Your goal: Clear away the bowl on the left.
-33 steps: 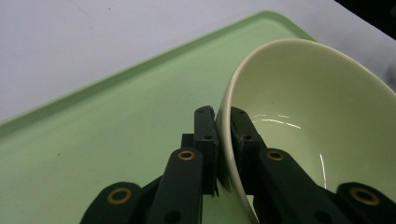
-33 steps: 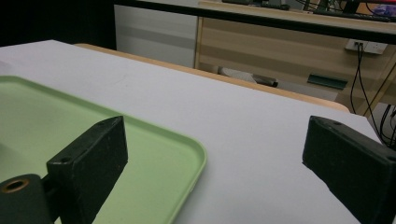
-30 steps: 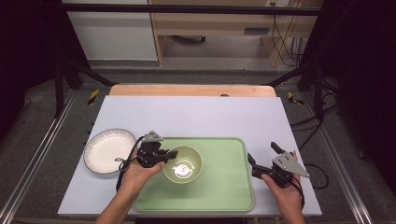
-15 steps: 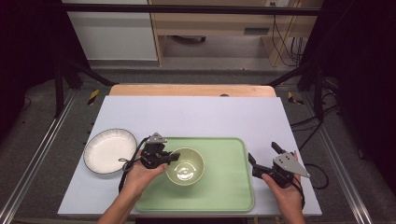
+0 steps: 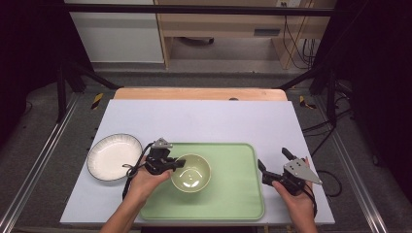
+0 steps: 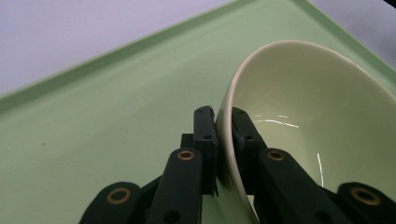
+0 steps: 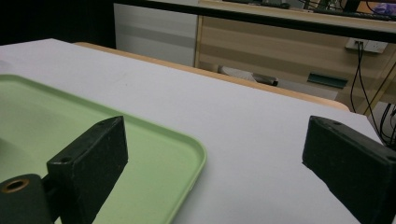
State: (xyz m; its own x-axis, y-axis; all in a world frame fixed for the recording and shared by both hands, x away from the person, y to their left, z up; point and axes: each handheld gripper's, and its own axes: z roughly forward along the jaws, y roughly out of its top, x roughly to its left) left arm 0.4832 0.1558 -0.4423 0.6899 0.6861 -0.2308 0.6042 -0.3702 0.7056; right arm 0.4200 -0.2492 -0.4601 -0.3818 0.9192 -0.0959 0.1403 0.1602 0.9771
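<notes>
Green plastic tray lies near the front edge of the white table, and a pale green bowl sits on the tray's left half, close to its left edge. The left gripper is clamped on the bowl's left rim: in the left gripper view one jaw presses the outer wall and the other the inner wall of the bowl, with the rim pinched tight between them. That view shows the bowl leaning, but whether its base is off the tray I cannot tell.

The right gripper rests off the tray's right edge with its jaws wide apart and nothing between them; the right gripper view looks across the tray's far right corner onto bare table. A white plate sits on the table just beyond the tray's left edge.

The risk I see lies in the grip. The bowl is held by one narrow pinch on a smooth, glazed rim, so its weight hangs to one side. A quick lift or swing could make it pivot between the jaws, slip free and strike the tray, or knock the nearby plate if it is carried leftwards.
</notes>
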